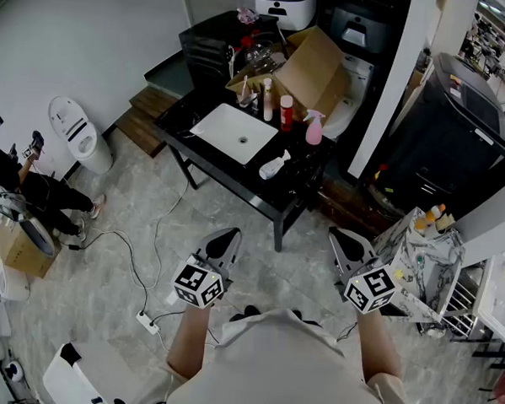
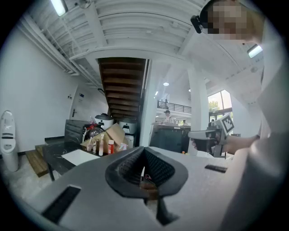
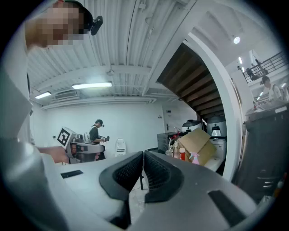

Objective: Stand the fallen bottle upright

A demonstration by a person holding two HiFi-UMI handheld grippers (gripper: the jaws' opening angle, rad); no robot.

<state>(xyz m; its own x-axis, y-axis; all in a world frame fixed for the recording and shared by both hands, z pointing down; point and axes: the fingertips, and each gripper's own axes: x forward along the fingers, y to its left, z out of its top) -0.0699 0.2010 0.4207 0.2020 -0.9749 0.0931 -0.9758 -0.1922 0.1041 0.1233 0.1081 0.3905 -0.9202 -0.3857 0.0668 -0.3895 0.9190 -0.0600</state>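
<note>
Both the left gripper (image 1: 225,239) and the right gripper (image 1: 345,241) are held closed and empty, well apart from the fallen bottle (image 1: 274,166) — lying on the black table (image 1: 219,166) beside the sink (image 1: 229,126) — so the table must be approached and jaws opened first.

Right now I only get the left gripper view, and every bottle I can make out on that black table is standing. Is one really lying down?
Observer: Yes, the head view shows a white spray bottle on its side beside the table's white basin.
Operator: What's next to it?
Observer: A pink spray bottle stands upright just behind it.
Operator: Is the other tool holding anything?
Observer: No, the right gripper has its jaws together, nothing between them.
</note>
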